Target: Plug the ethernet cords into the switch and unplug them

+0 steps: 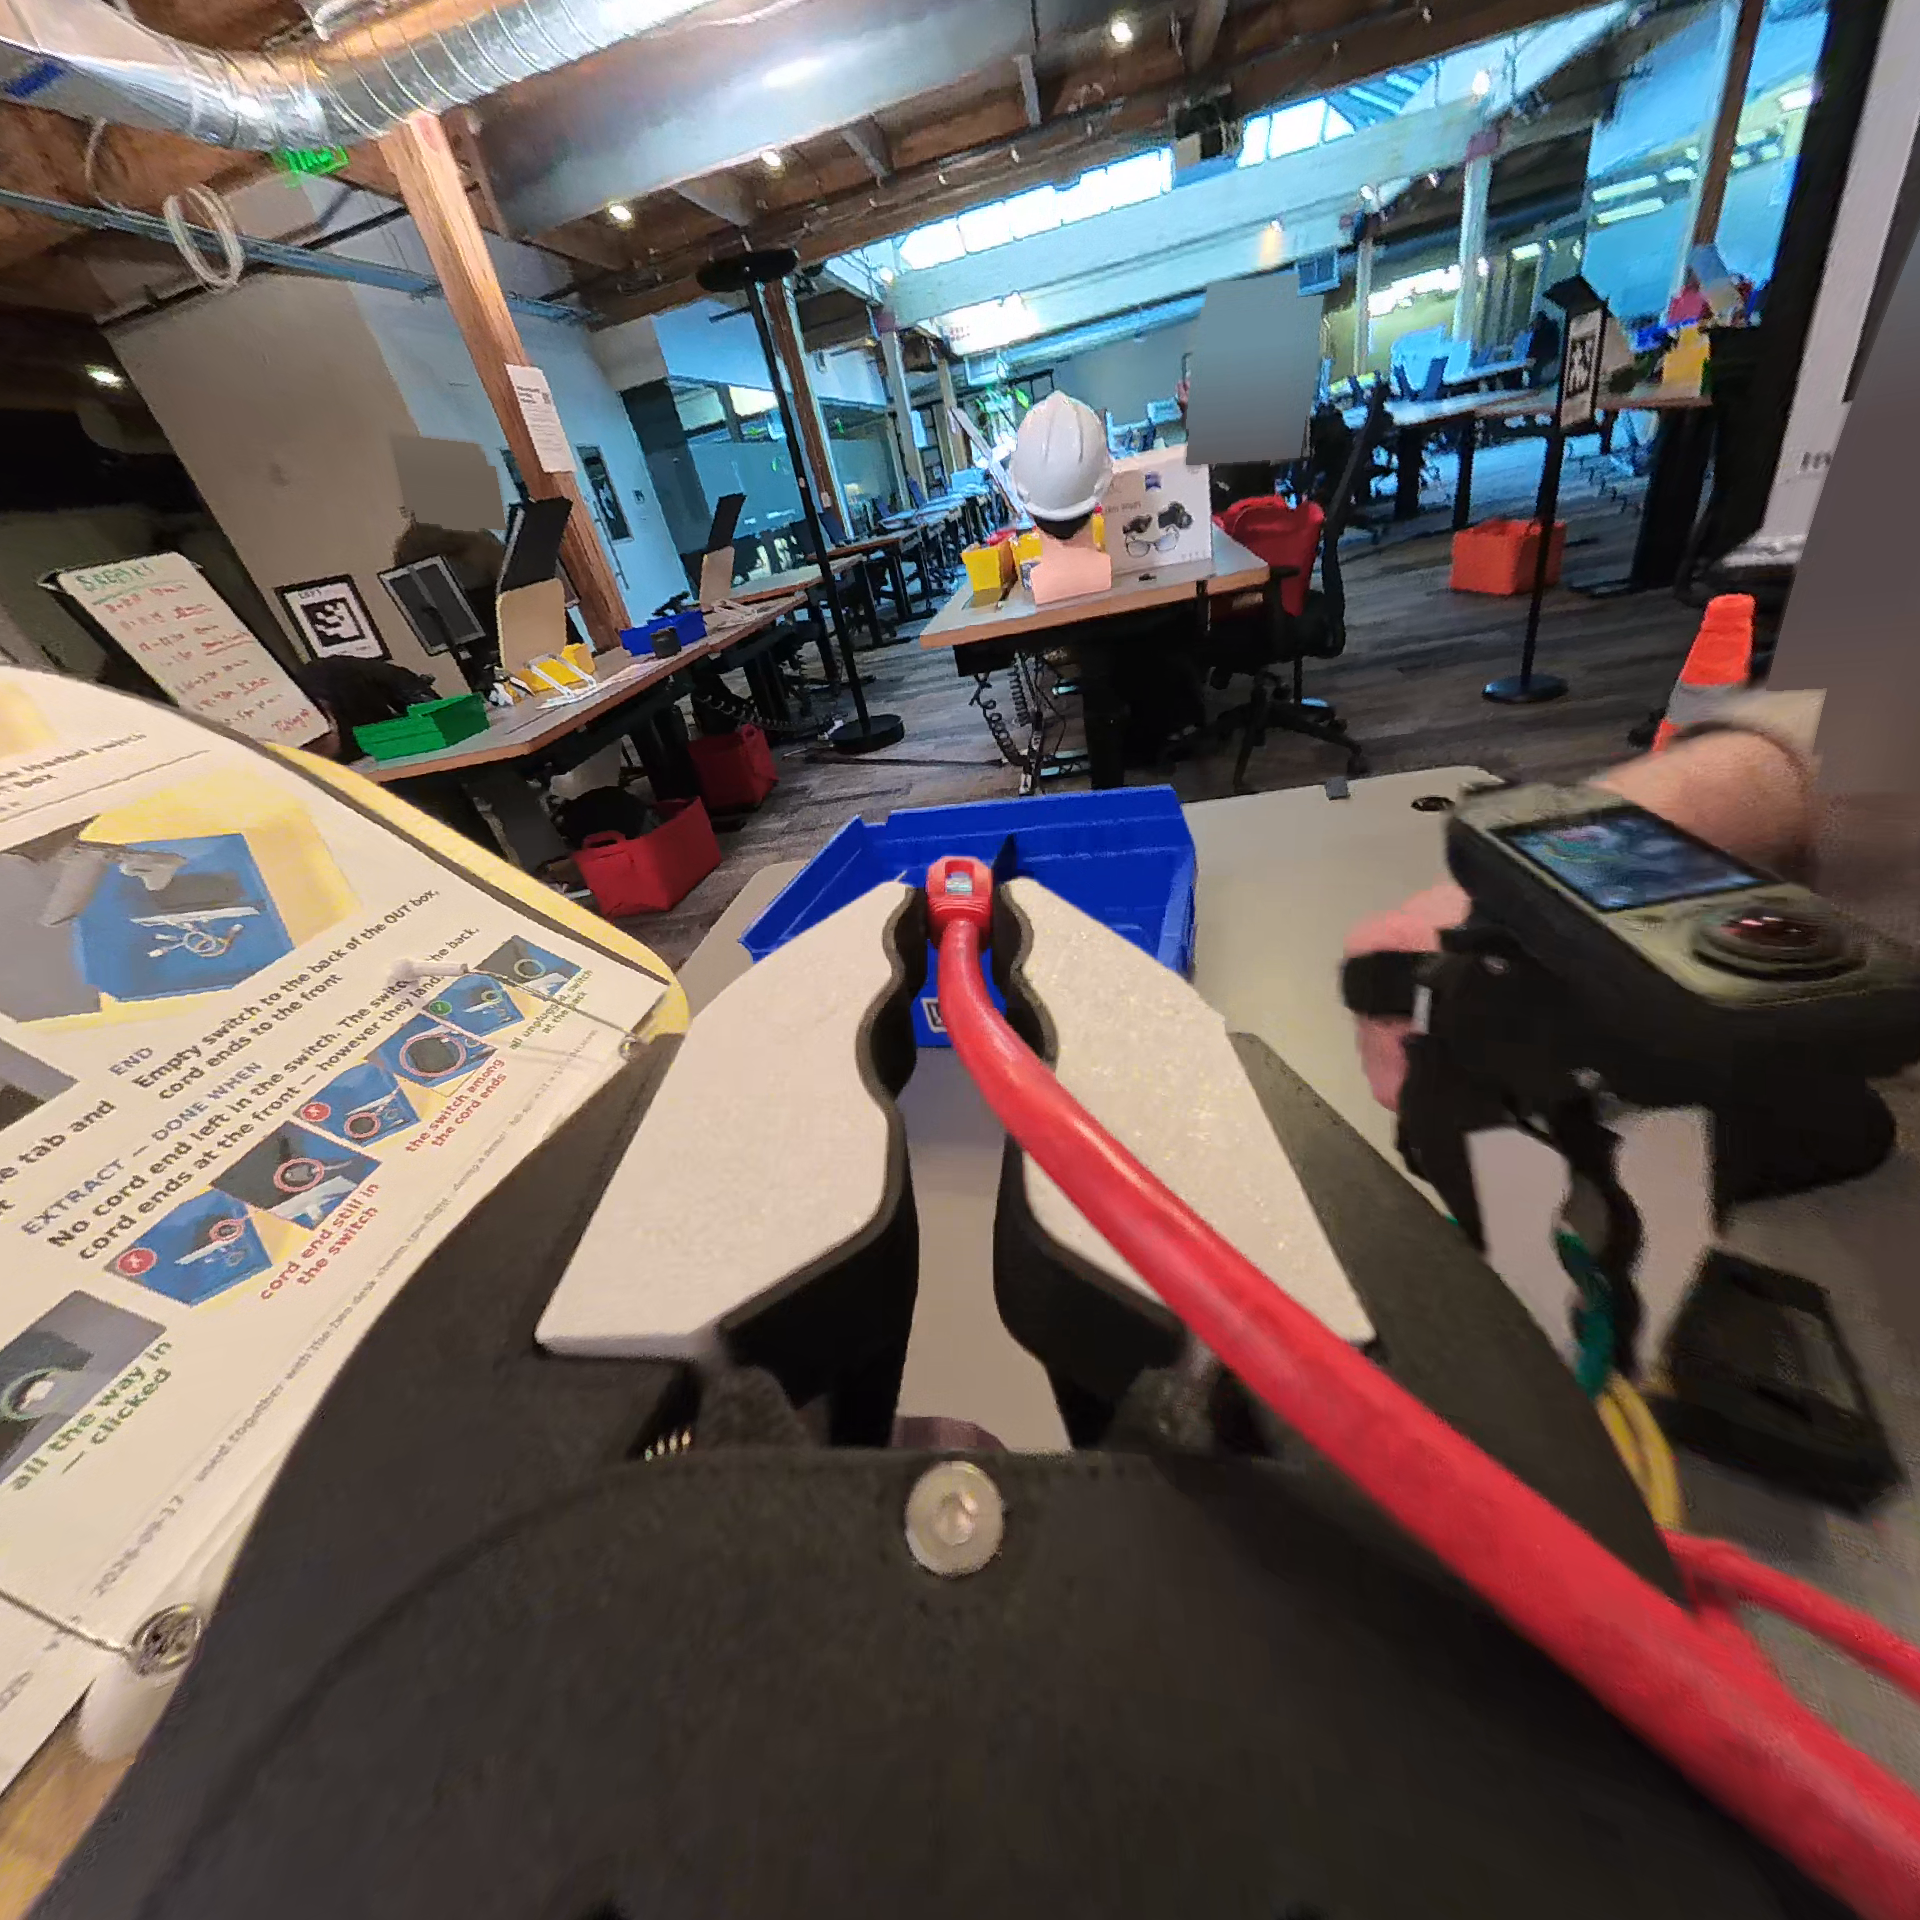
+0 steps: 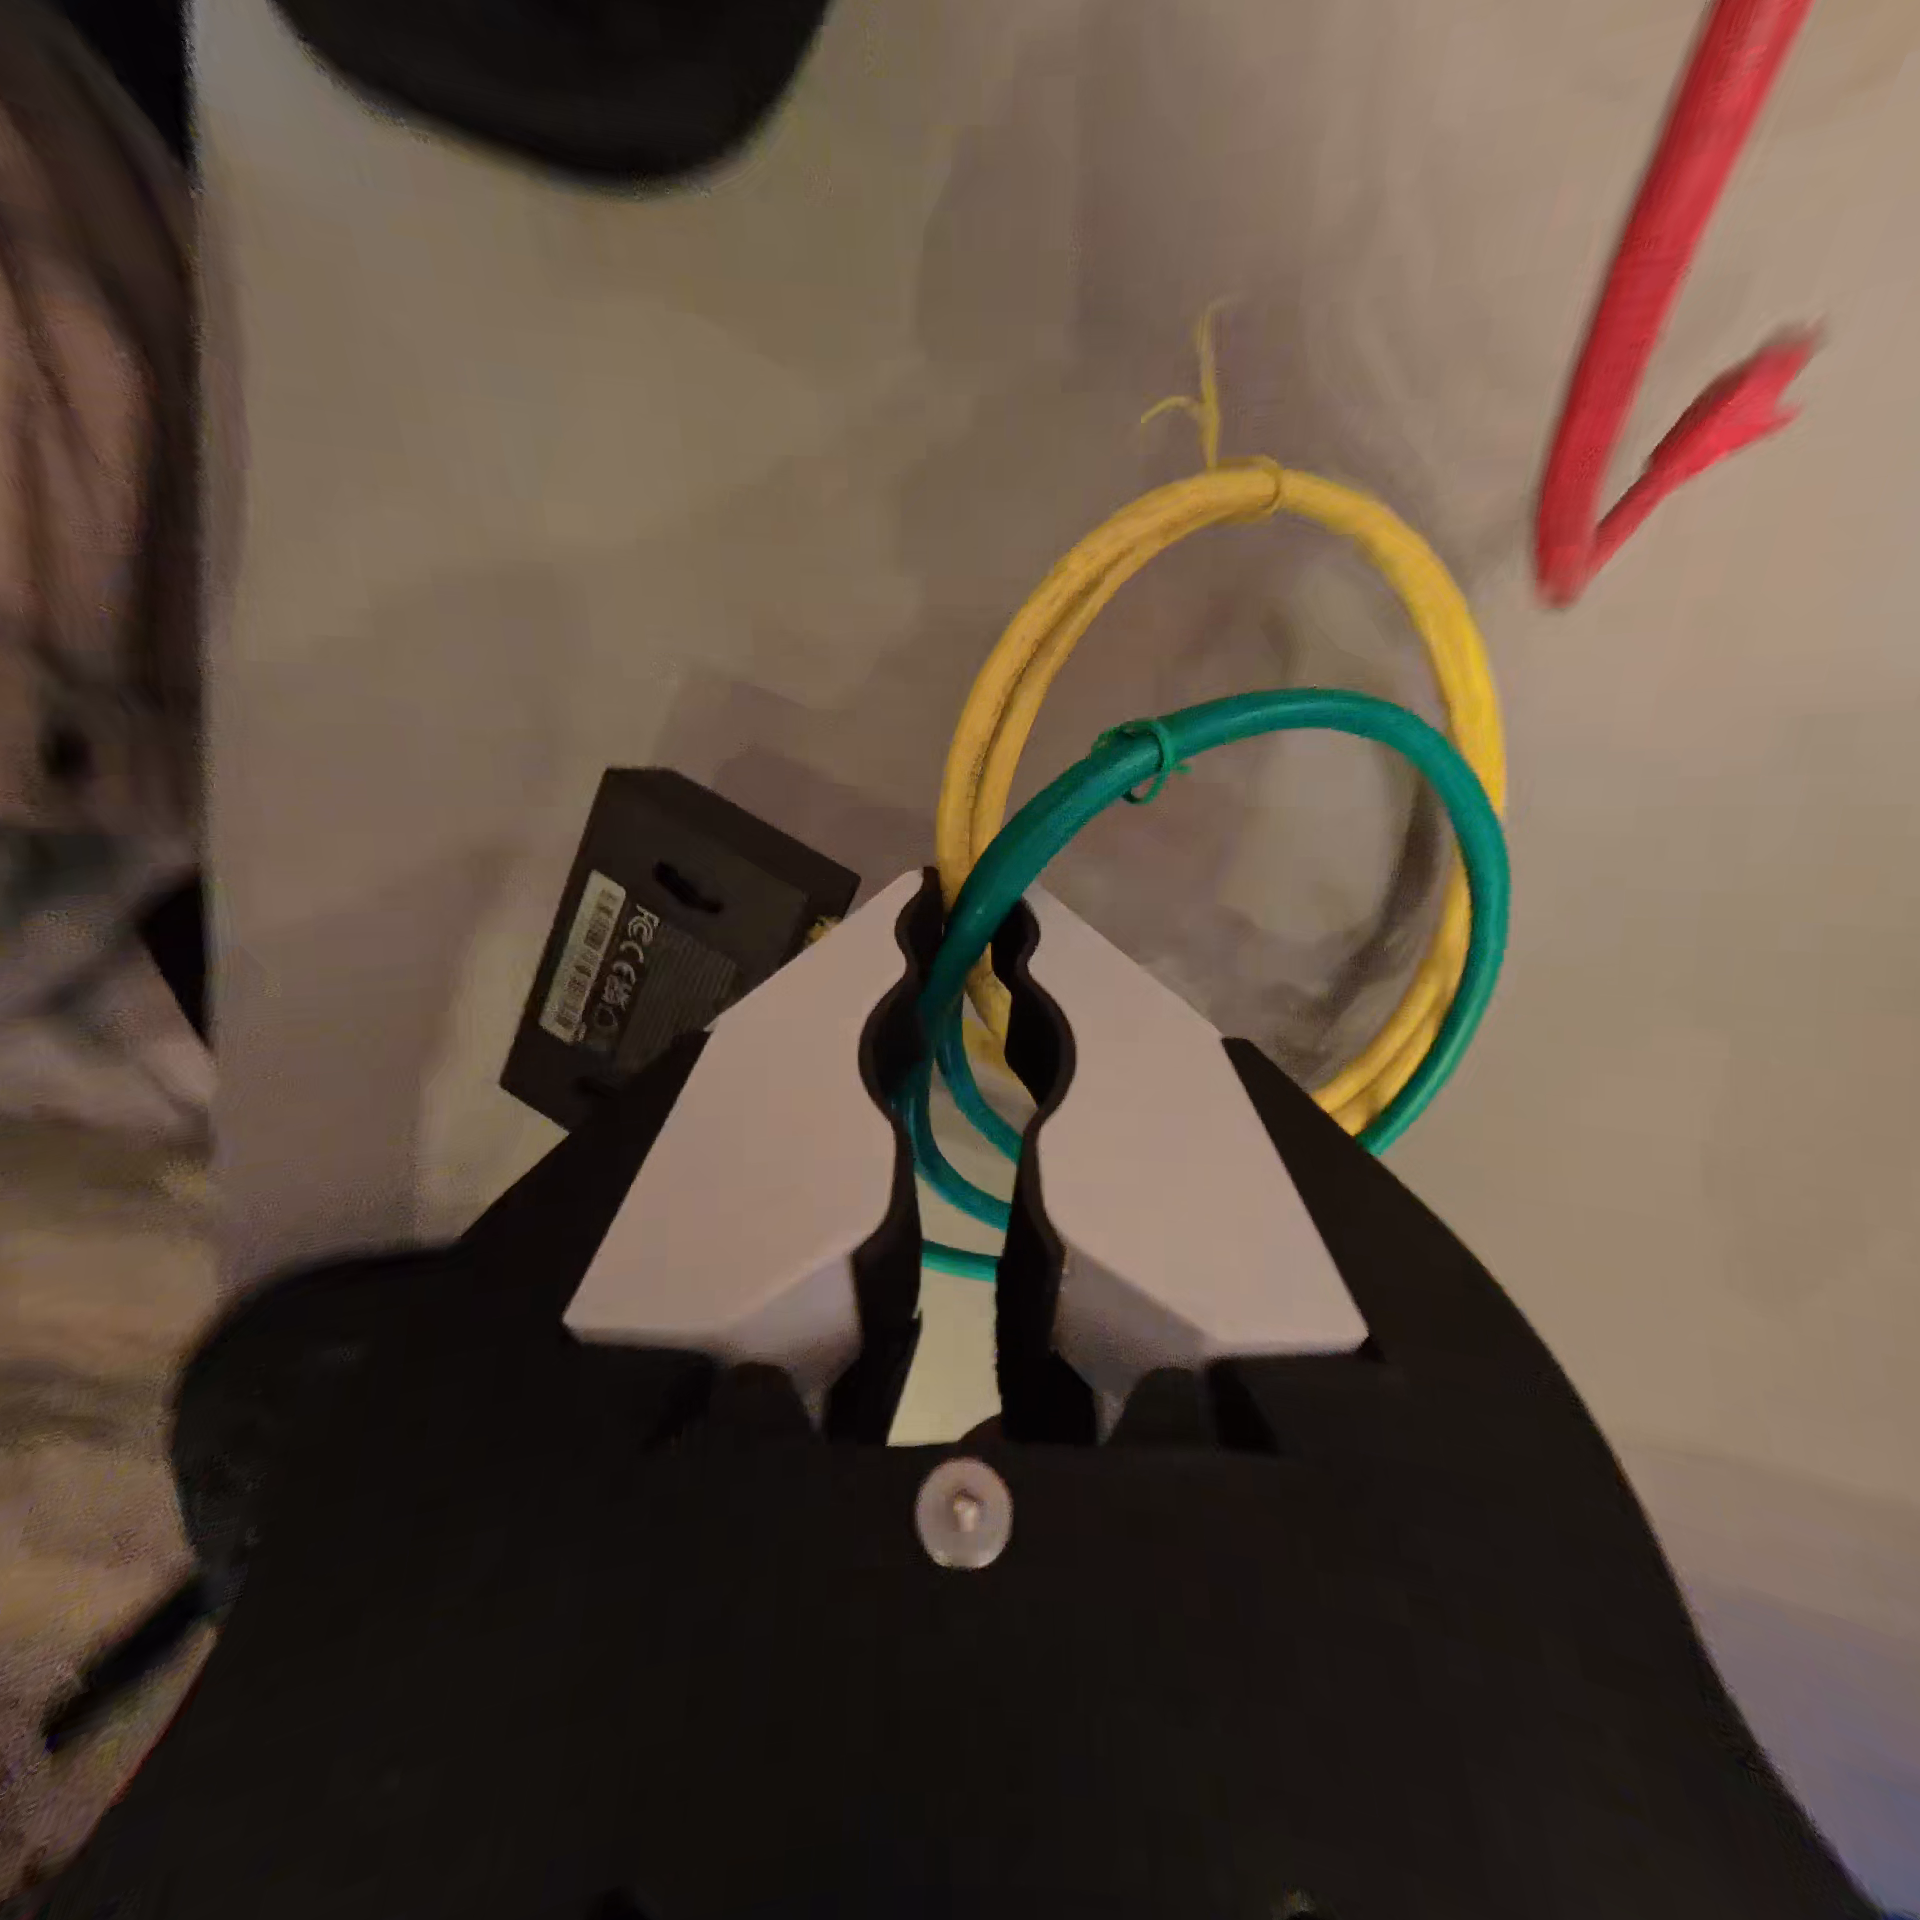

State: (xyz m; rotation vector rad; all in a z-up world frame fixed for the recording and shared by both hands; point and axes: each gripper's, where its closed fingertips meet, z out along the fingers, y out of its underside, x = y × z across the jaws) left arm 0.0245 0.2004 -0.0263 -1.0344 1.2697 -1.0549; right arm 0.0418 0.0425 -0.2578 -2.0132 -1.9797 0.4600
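Workshop behind a grey table [image 1: 1299,862], seen only from the left.
Left tool [image 1: 961,899] clamped on red cord [image 1: 1195,1195]; right tool [image 2: 961,914] pinching green cord [image 2: 1434,790], beside yellow cord [image 2: 1392,540] and black switch [image 2: 665,935].

Our left gripper [image 1: 961,914] has pale grey, speckled finger plates with wavy black inner edges on a matte black body, one silver screw at lower centre. Our right gripper [image 2: 961,914] matches; at the left view's right edge, it carries a small screened camera.
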